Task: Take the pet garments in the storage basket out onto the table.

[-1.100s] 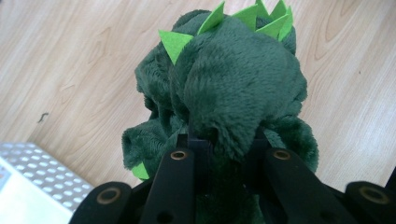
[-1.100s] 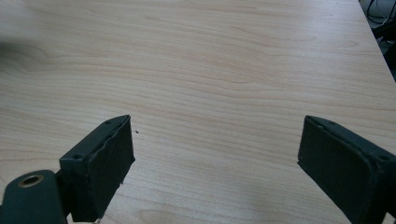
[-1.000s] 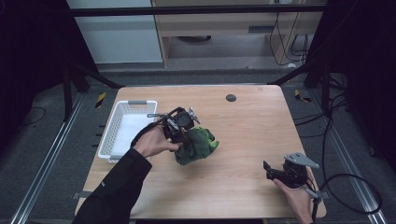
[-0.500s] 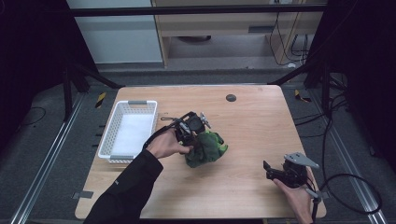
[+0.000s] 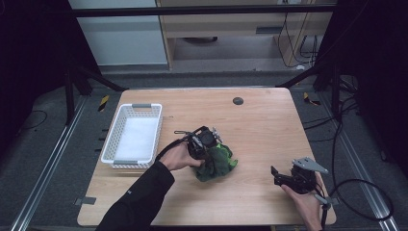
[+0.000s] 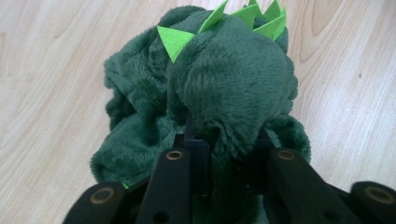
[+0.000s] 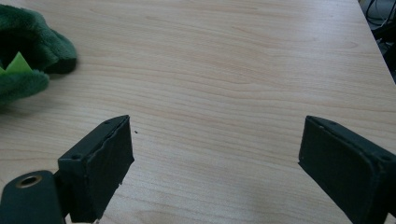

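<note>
A dark green plush toy (image 5: 220, 164) with light green felt spikes rests on the wooden table (image 5: 260, 125) near its middle. My left gripper (image 5: 210, 153) comes at it from the left, tilted down. In the left gripper view the toy (image 6: 224, 79) bulges out between the jaws of the left gripper (image 6: 224, 140), and the pads still pinch a fold of its fur. Those jaws have just been opening slightly with the toy between them. My right gripper (image 5: 278, 175) rests at the table's front right, and in its own view the right gripper (image 7: 215, 154) stands wide open over bare wood.
A white plastic basket (image 5: 115, 162) sits at the table's left side, with a white liner inside. A small dark round disc (image 5: 237, 101) lies near the far edge. The toy's edge (image 7: 28, 60) shows at the upper left of the right gripper view.
My left gripper carried the plush toy rightward and down onto the table, away from the basket. The right gripper has not moved.
</note>
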The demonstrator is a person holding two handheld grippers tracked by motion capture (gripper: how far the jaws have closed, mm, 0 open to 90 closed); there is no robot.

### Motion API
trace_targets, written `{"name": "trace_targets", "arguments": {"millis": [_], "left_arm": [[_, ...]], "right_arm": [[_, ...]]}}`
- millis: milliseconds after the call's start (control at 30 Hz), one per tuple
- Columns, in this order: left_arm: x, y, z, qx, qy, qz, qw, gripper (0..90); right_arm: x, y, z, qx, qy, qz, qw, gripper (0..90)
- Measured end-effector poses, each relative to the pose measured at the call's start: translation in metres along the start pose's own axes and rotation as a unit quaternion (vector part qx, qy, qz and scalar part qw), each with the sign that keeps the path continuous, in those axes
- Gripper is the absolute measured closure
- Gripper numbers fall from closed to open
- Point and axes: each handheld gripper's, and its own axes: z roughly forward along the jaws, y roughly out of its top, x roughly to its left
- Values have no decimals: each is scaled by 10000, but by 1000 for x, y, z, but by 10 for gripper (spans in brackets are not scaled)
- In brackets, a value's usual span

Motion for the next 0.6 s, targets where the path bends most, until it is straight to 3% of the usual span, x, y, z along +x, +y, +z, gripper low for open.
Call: {"name": "trace_targets", "arguments": {"millis": [233, 400, 600], "left_arm": [[-2, -2, 5, 59, 8, 91, 9999, 582], [-4, -6, -1, -79, 61, 13, 9999, 444], [-4, -15, -14, -346, 113, -38, 9993, 340]], "right_arm": [[0, 0, 1, -6, -12, -44, 10000, 99], [0, -1, 1, -4, -14, -41, 10000, 98], [0, -1, 1, -2, -19, -26, 10000, 98]]}}
